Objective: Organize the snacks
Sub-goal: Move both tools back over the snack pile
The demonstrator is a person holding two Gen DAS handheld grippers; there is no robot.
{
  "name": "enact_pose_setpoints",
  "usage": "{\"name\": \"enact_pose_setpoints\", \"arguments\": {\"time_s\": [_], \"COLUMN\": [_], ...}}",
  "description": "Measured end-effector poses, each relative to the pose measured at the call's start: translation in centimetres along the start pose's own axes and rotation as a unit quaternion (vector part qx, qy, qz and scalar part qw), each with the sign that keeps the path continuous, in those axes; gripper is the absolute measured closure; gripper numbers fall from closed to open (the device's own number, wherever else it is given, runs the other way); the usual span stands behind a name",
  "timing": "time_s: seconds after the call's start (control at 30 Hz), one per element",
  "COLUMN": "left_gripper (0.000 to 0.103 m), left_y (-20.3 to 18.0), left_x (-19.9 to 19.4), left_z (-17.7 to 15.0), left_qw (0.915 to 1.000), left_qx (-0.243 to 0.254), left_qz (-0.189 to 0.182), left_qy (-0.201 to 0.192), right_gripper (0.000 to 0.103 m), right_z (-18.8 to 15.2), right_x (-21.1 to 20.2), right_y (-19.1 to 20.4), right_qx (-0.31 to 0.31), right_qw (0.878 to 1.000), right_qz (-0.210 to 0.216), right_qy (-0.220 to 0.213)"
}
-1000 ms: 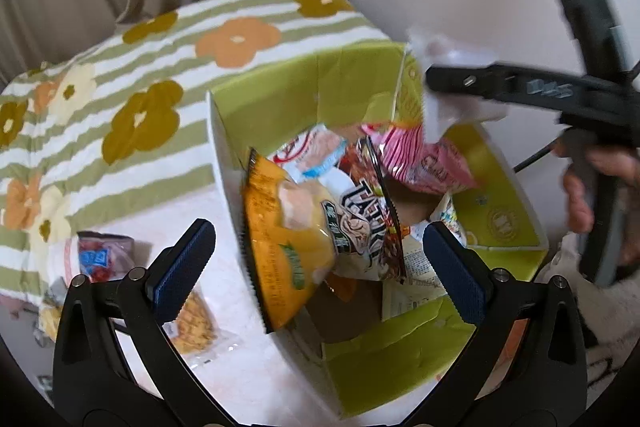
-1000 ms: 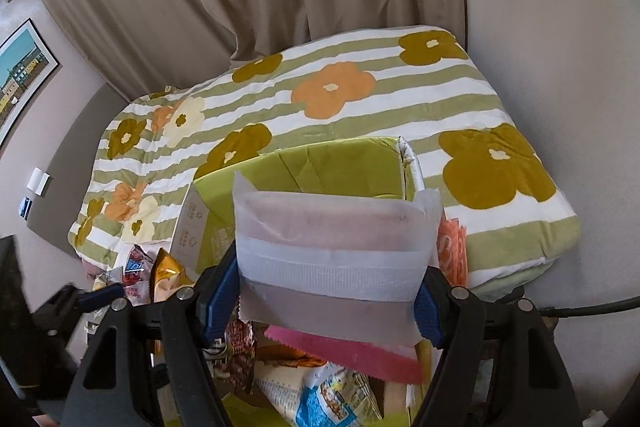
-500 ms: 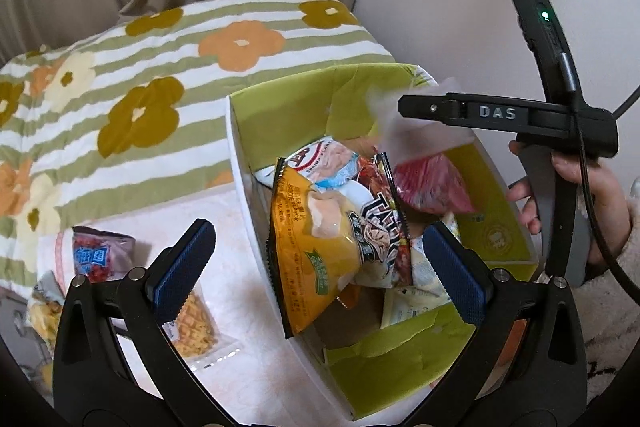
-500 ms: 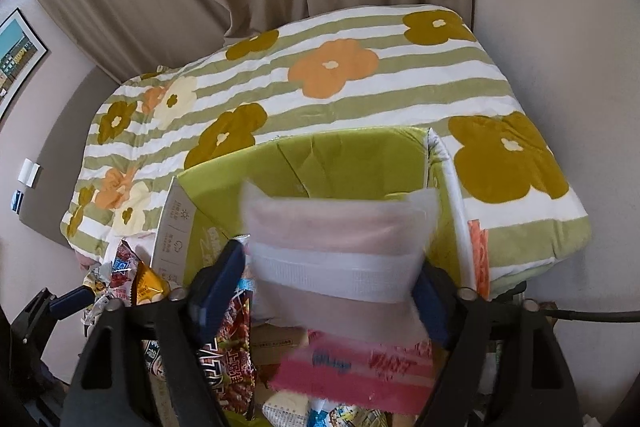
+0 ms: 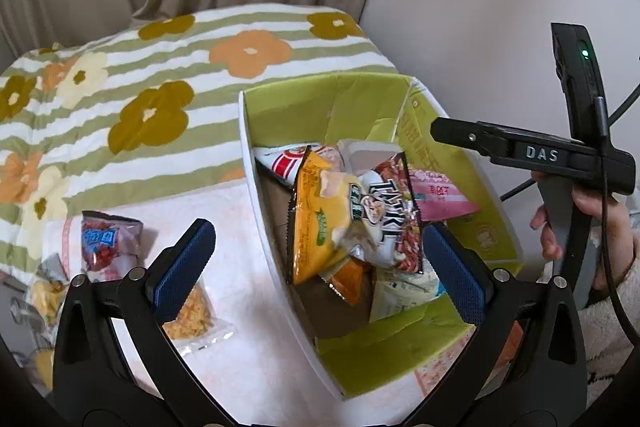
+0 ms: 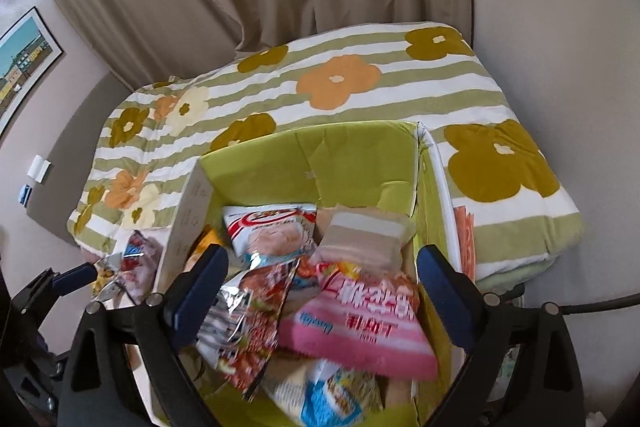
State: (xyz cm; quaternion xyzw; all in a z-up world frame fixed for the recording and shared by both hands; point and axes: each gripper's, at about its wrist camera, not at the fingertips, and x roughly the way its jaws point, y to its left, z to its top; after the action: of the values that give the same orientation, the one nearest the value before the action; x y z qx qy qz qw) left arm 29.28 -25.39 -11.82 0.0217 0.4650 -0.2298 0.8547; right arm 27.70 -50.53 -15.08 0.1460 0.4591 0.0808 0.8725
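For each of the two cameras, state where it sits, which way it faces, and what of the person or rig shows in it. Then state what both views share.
Left wrist: sits on the left claw, tilted down at the green box; own open fingers frame it, with the right claw and hand at right.
Right wrist: sits on the right claw, jaws opening, above the pink snack bag; the left claw's finger tip shows at left.
Shared: the box, pink bag, floral blanket.

Green-lined box (image 5: 360,99), pink packet (image 6: 360,323), perhaps orange bag (image 5: 320,223), green-striped flowered blanket (image 6: 360,87).
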Motion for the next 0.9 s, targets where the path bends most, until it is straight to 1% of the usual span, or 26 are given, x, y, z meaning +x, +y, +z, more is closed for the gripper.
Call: {"name": "enact_pose_setpoints", "arguments": {"time_s": [0.17, 0.33, 0.47, 0.57, 0.67, 0.77, 0.83, 0.9], "left_gripper": [0.0, 0.0, 0.0, 0.0, 0.0, 0.0, 0.0, 0.0], "left_y": [-0.7, -1.3, -0.8, 0.3, 2.2, 4.8, 6.3, 8.1], "left_x": [-2.4, -5.4, -8.0, -9.9, -11.6, -13.8, -15.1, -16.2], "left_z": [-0.7, -1.9, -3.6, -5.2, -6.6, -8.1, -8.9, -9.6], "left_qw": [0.9996, 0.9979, 0.9944, 0.9903, 0.9853, 0.9785, 0.9751, 0.97], "left_qx": [-0.007, -0.019, -0.035, -0.055, -0.083, -0.116, -0.129, -0.141], "left_qz": [0.013, 0.043, 0.077, 0.104, 0.126, 0.147, 0.152, 0.171], "left_qy": [-0.022, -0.045, -0.065, -0.074, -0.079, -0.087, -0.097, -0.101], "right_gripper": [0.009, 0.009, 0.009, 0.009, 0.009, 0.009, 0.009, 0.009], "right_z": [-0.6, -1.2, -1.8, -2.4, -3.0, -3.3, -3.4, -3.6], "right_x": [-2.9, -5.0, -5.9, -6.1, -6.0, -5.6, -4.9, -4.1], "right_y": [1.7, 3.8, 6.2, 8.3, 10.7, 13.3, 15.4, 16.9], "right_qx": [-0.031, -0.062, -0.094, -0.114, -0.133, -0.156, -0.168, -0.175], "right_qw": [0.999, 0.997, 0.992, 0.987, 0.981, 0.976, 0.972, 0.97], "right_qz": [0.003, 0.035, 0.072, 0.099, 0.129, 0.144, 0.156, 0.165], "right_qy": [-0.023, -0.042, -0.052, -0.055, -0.053, -0.049, -0.042, -0.035]}}
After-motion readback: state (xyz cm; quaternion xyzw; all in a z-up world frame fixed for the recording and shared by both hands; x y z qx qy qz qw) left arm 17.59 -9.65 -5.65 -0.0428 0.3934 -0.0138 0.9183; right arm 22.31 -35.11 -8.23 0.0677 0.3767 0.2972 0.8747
